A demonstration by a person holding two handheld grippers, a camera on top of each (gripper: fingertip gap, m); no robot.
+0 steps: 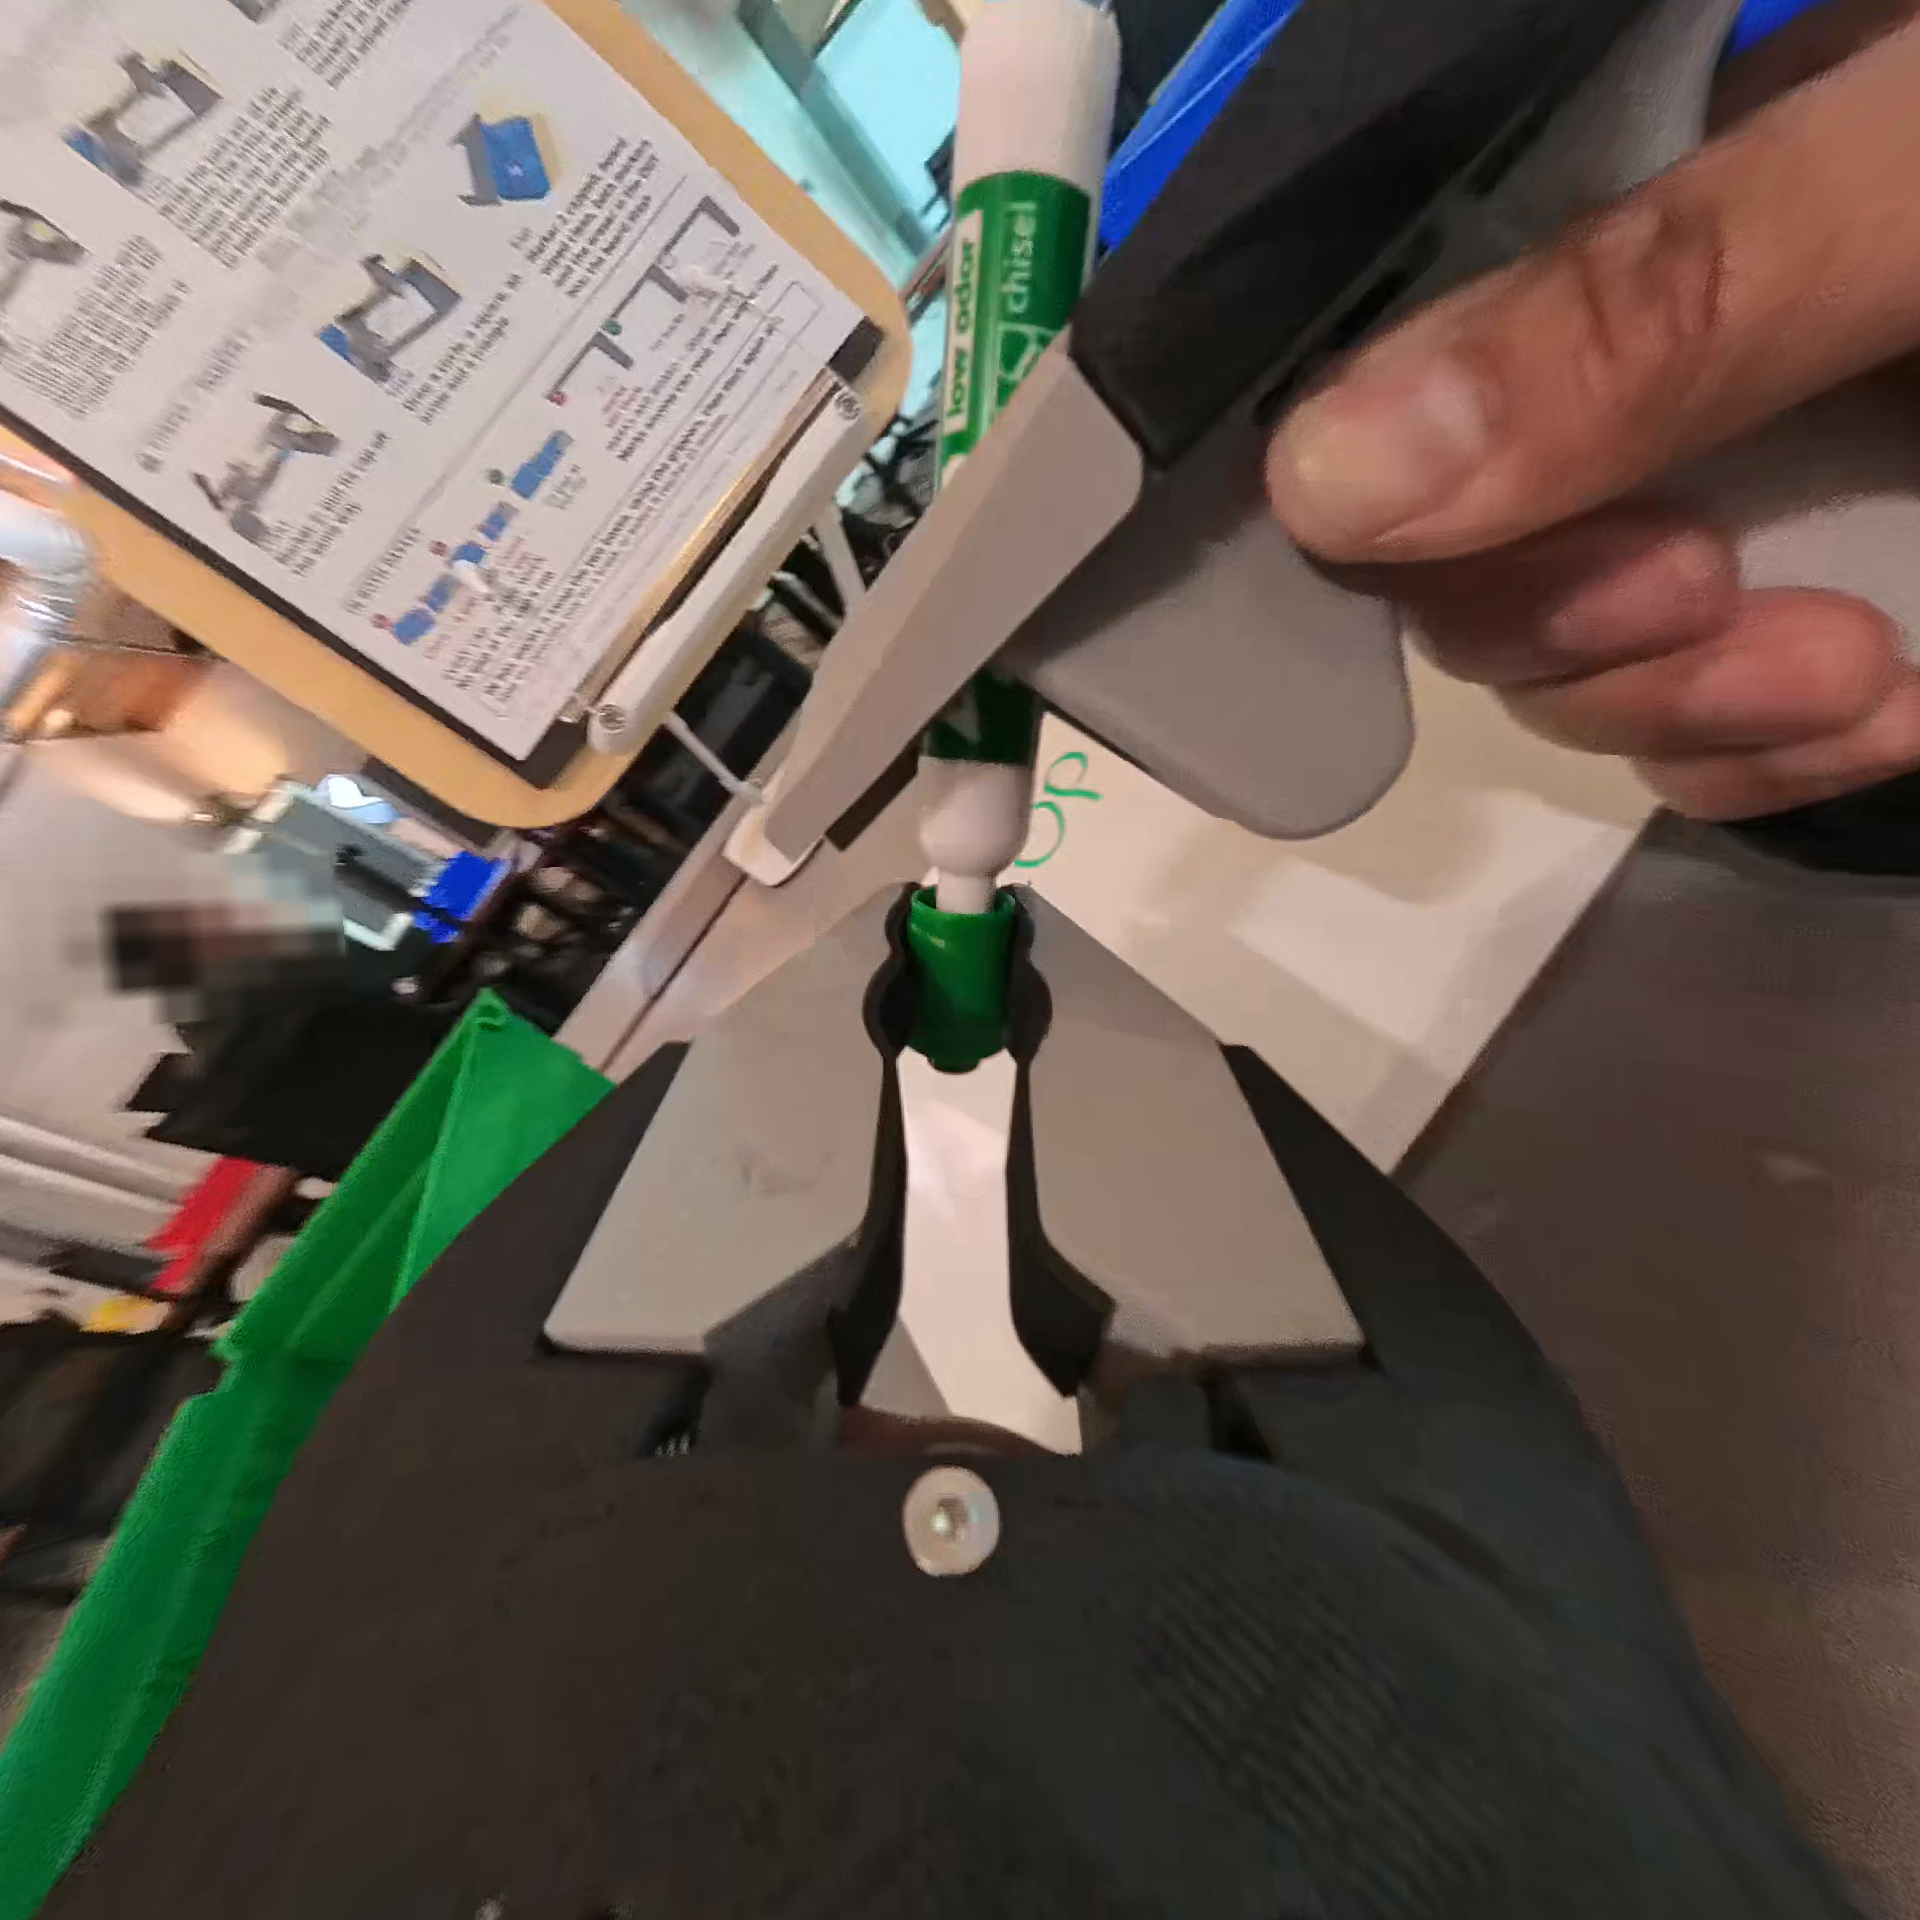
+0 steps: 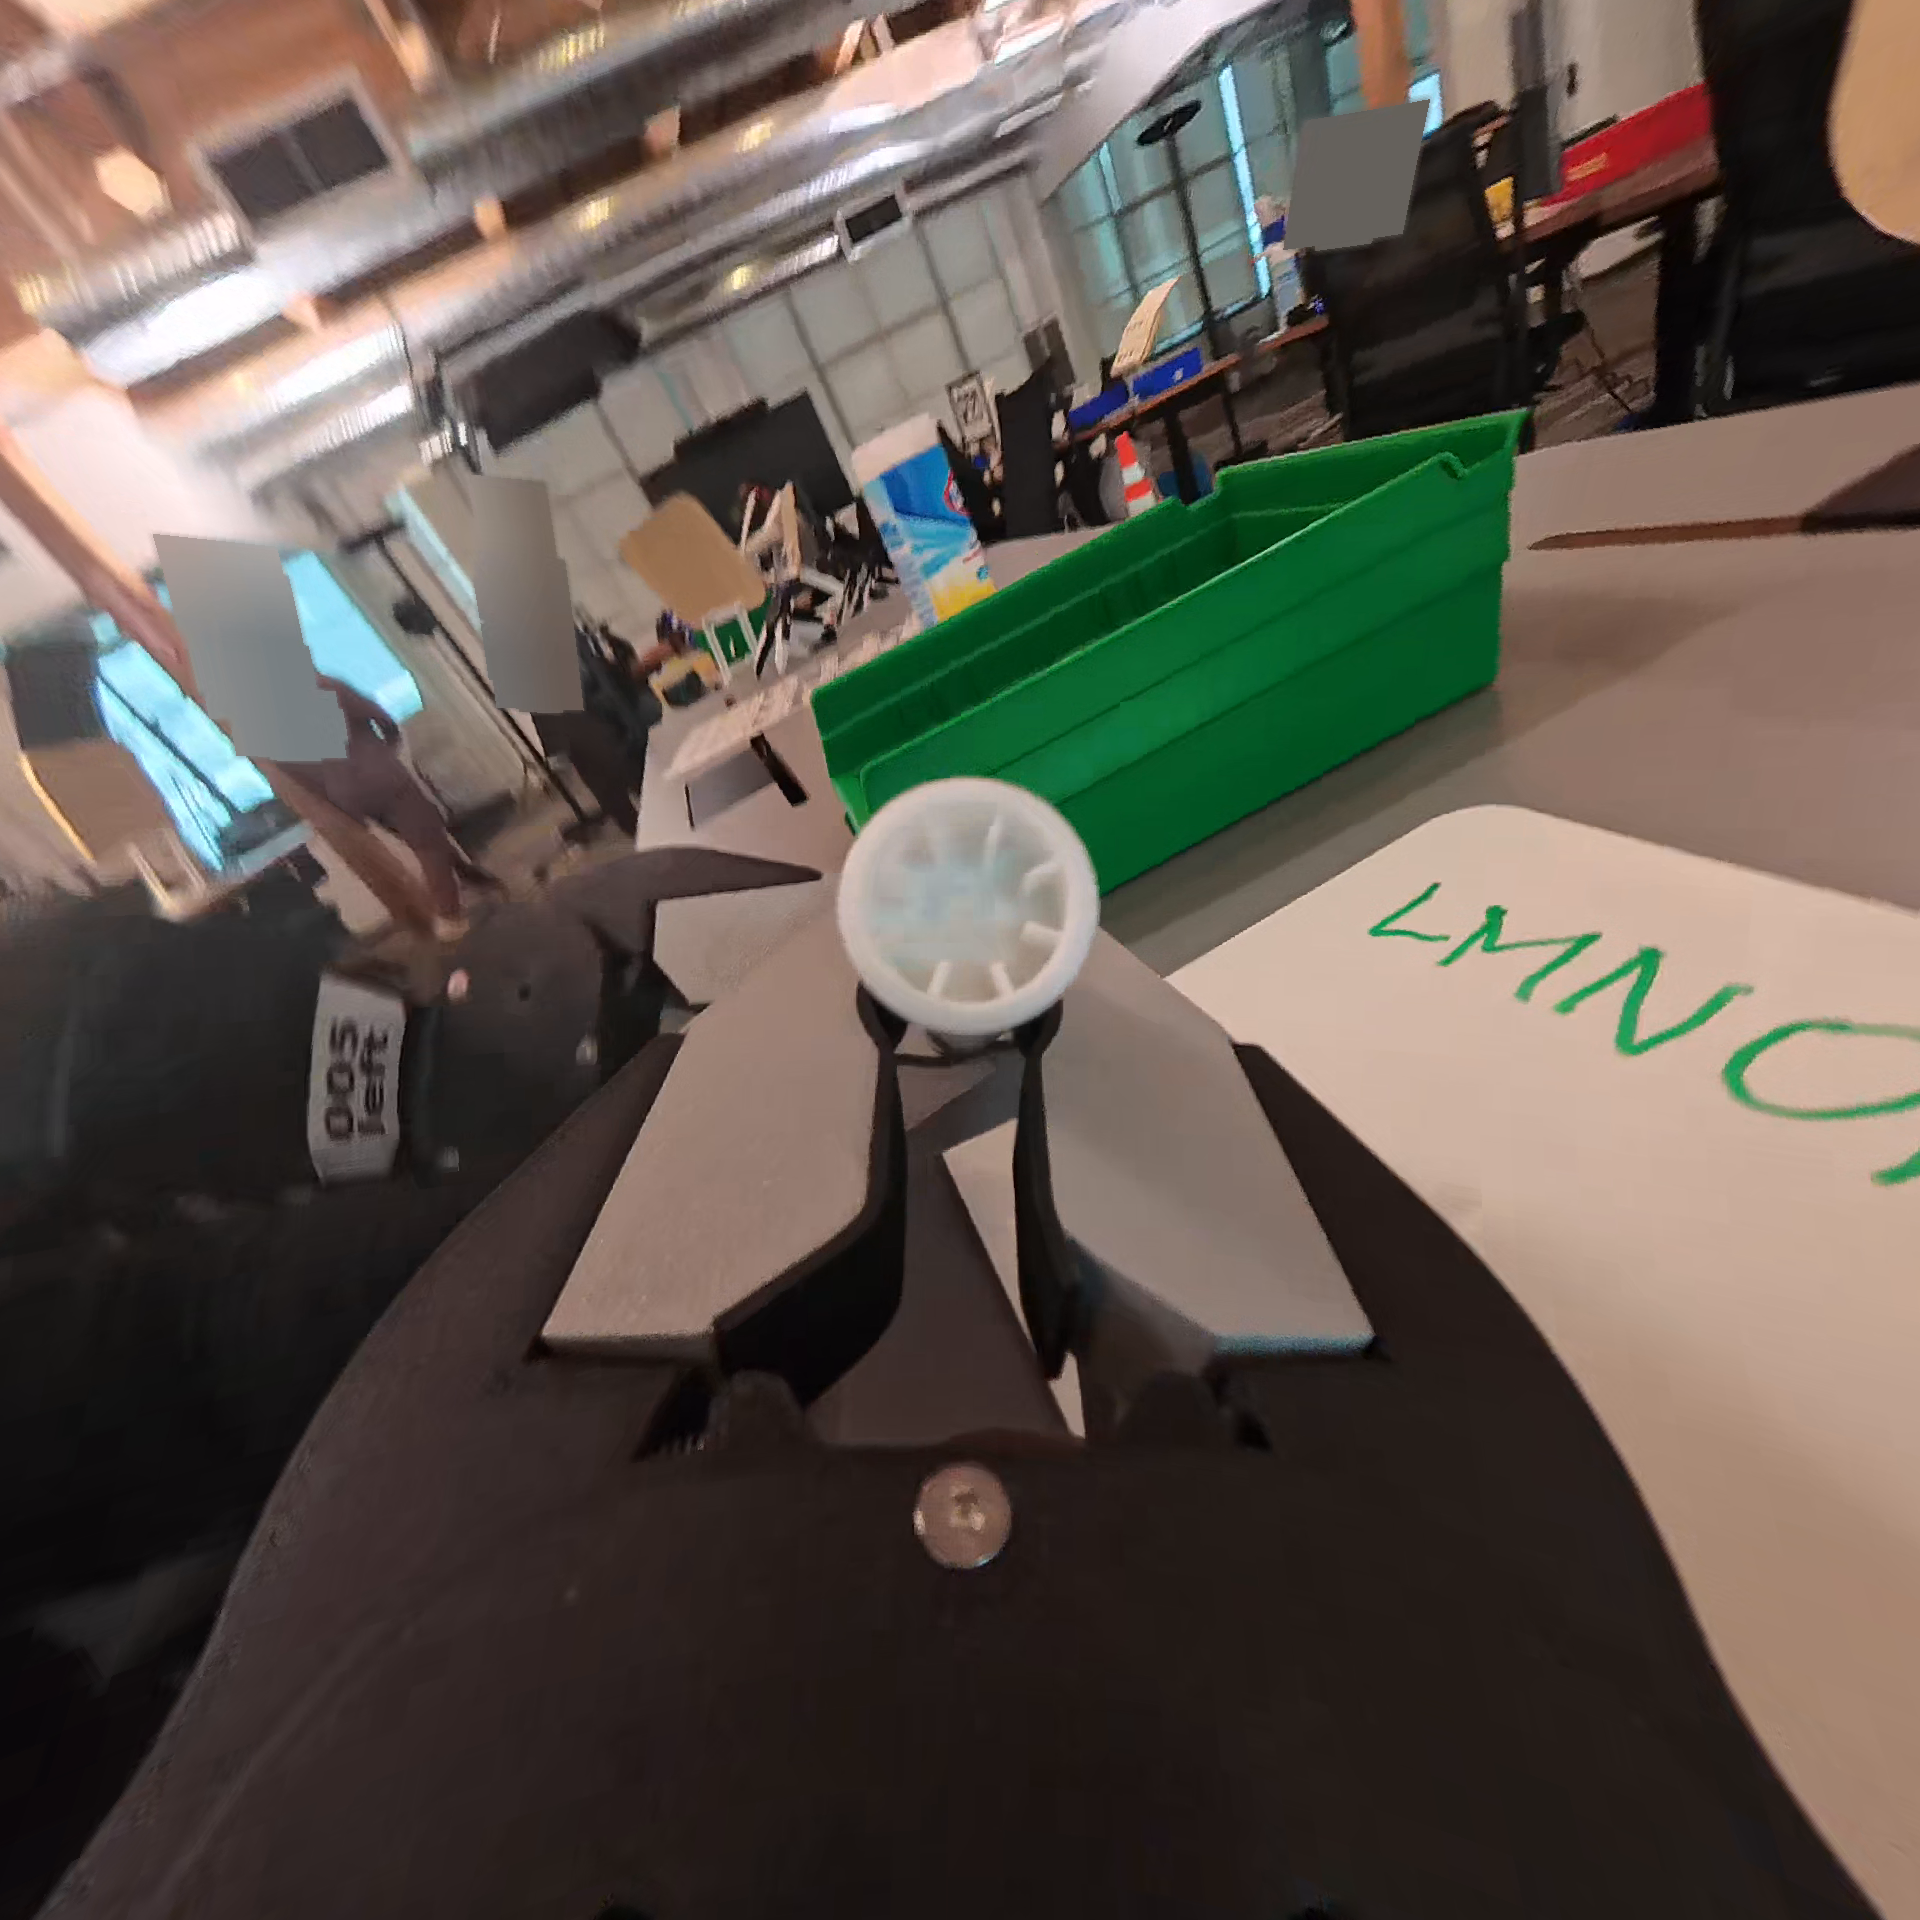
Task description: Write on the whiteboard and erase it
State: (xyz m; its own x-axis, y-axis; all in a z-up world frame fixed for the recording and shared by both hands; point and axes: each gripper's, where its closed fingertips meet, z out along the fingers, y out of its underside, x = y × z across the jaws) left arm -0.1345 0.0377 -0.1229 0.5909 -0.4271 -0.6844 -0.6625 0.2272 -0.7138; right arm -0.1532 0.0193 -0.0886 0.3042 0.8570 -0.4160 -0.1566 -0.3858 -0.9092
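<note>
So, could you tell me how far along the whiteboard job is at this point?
Writing looks done: green letters sit on the whiteboard. In hand is recapping: the left gripper is shut on the green cap, and the right gripper is shut on the marker, whose tip sits at the cap's mouth. Still left: pressing the cap on and erasing. No eraser is in view.

Two black-and-grey two-finger grippers: left gripper (image 1: 956, 977), right gripper (image 2: 961, 1023). One white-barrelled green dry-erase marker (image 1: 1023, 239), one green plastic marker cap (image 1: 956, 982), one white whiteboard (image 2: 1558, 1195), one green plastic bin (image 2: 1195, 665), one wipes canister (image 2: 925, 520), one printed instruction sheet (image 1: 395, 312), one hand (image 1: 1621, 436)
</note>
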